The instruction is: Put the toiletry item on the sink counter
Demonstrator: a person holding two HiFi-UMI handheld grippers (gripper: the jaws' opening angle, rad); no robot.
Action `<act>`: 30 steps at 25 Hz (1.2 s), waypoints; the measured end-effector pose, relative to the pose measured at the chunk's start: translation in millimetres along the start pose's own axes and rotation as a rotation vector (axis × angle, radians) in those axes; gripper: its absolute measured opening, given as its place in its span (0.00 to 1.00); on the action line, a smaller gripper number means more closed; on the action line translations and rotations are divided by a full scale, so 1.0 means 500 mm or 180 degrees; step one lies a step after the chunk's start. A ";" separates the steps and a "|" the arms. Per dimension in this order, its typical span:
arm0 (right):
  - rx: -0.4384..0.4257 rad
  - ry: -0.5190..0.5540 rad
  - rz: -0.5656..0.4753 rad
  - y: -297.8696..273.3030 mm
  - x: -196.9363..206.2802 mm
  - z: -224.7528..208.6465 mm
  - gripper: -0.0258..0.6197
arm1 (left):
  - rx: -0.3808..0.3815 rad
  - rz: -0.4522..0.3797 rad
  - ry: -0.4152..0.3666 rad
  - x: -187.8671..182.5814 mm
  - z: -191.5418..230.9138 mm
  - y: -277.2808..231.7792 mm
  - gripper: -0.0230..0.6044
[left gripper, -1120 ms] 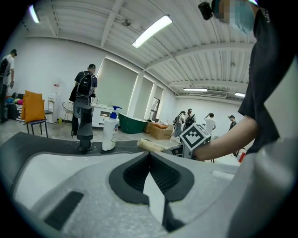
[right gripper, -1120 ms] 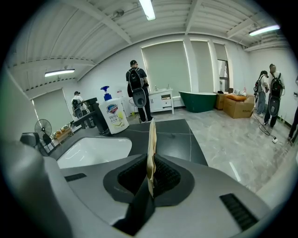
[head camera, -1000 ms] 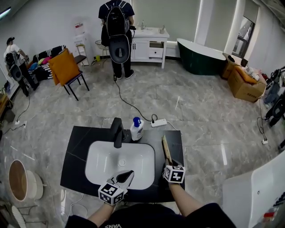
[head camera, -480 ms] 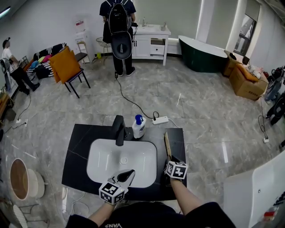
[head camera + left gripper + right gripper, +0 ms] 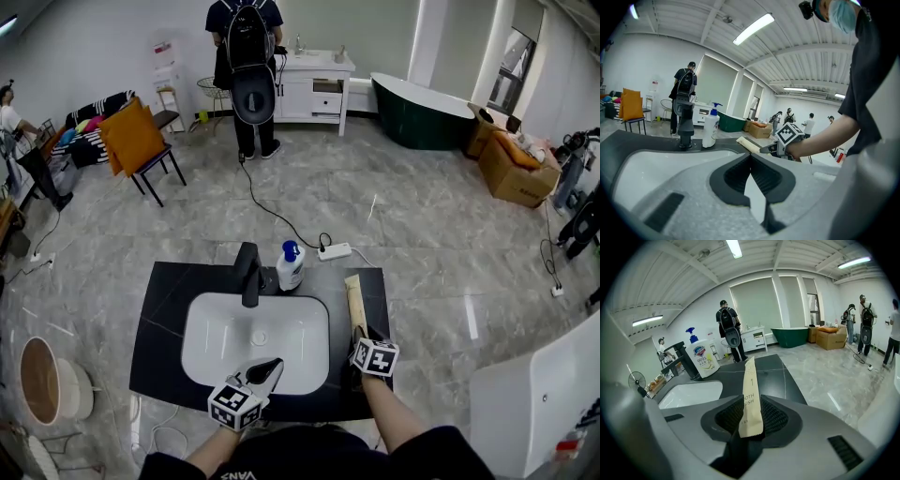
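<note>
SINK DESK – contents, L to R

1. Left gripper (image 5: 274,365): low at front edge of black desk (image 5: 164,319), tips over front rim of white basin (image 5: 225,342). Jaws together, nothing btwn them. No part in the job as seen
2. Faucet (image 5: 247,277): black, upright, behind basin at centre-back of desk
3. Soap bottle (image 5: 289,270): white w/ blue pump, upright, just R of faucet. Not the task item
4. Toothbrush packet (image 5: 354,302): the toiletry item, a long flat paper sleeve on the bare desk strip R of basin, apart from bottle.
   - Status: placement looks all but done. Far end and most of its length appear down on desk. Near end sits btwn right gripper's jaws; can't tell if it lies flat there.
   - Left to do, by my read: jaws clear of it, gripper backs off.
   - Orientation: long axis runs front-to-back, approx parallel w/ basin's R side. Far end points to desk's back edge, leaning a touch L toward bottle. Print side faces up
5. Right gripper (image 5: 360,336): front R of desk, at packet's near end. Jaws opening, packet btwn them. Pads look just off its edges, so no squeeze on it as far as seen
</note>
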State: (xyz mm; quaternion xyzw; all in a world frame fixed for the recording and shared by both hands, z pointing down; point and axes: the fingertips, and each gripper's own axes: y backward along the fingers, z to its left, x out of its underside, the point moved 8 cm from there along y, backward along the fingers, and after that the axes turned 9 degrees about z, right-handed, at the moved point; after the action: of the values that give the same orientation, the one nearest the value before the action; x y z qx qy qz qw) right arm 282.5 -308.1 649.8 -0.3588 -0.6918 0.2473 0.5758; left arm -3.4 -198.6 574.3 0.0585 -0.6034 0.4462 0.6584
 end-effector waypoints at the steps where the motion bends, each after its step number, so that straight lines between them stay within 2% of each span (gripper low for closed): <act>1: 0.0011 -0.0004 -0.0003 0.001 0.002 -0.003 0.20 | 0.0003 0.0001 0.0001 0.002 0.001 0.000 0.05; 21: 0.0086 -0.0118 -0.0069 0.015 0.012 0.007 0.21 | 0.0096 0.0021 -0.0059 -0.005 0.032 0.010 0.05; 25: 0.0088 -0.0156 -0.0169 0.029 0.013 0.011 0.18 | 0.0159 0.0022 -0.0104 -0.010 0.038 0.008 0.05; 30: 0.0089 -0.0146 -0.0374 0.069 0.014 0.024 0.07 | 0.0278 0.0036 -0.0187 -0.019 0.040 0.011 0.05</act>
State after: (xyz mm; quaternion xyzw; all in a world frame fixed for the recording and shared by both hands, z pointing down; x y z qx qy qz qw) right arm 277.4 -280.4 625.4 -0.3037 -0.7212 0.2310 0.5782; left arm -20.4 -212.7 569.0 0.0968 -0.6028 0.4739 0.6346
